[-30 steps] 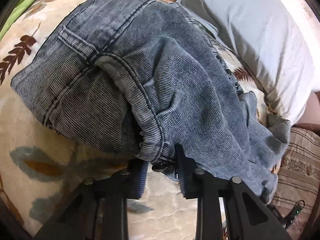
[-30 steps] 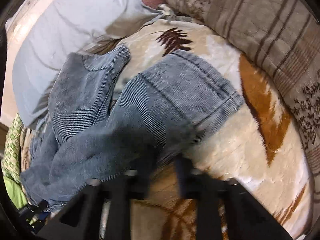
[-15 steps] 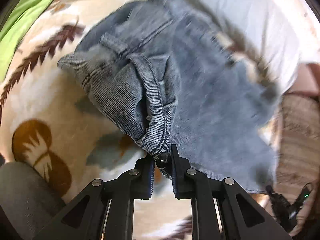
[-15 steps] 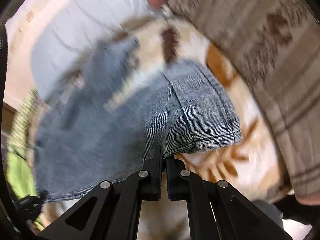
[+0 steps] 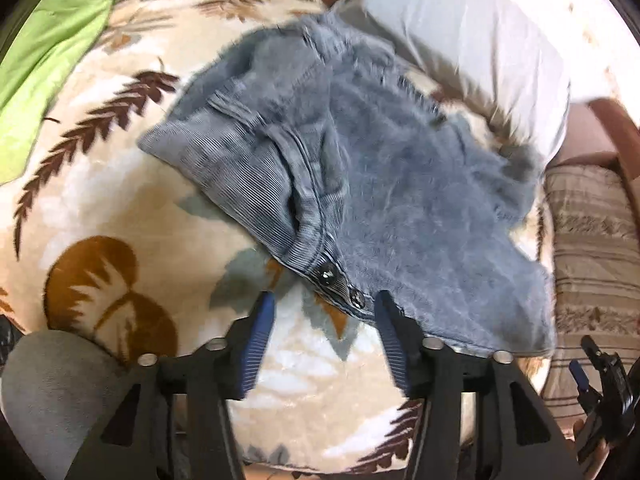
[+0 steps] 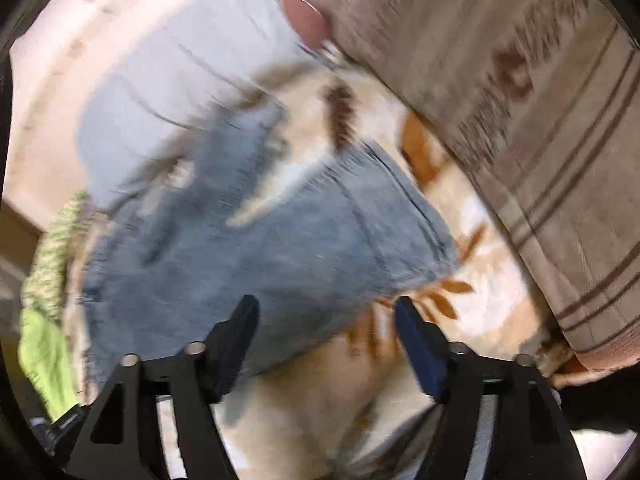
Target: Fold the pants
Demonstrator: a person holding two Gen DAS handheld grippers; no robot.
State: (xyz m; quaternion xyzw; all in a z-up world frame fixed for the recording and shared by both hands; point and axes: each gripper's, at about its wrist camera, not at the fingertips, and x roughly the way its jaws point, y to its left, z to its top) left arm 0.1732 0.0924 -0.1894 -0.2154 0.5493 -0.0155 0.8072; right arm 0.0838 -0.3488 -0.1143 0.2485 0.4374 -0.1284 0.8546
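Pants [image 5: 360, 184]: dropped on bed blanket [image 5: 100, 208]. Left tool [image 5: 324, 312], right tool [image 6: 326, 316]: jaws just spread, empty. You should smooth waistband before regripping.

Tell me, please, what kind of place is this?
Probably a bedroom: the jeans lie on a leaf-patterned blanket, with a pale pillow behind and a striped cushion beside.

Left tongs [image 5: 324, 312]: jaws just opened, nothing gripped, angled downward. Right tongs [image 6: 326, 316]: jaws just opened wide, empty, angled downward.
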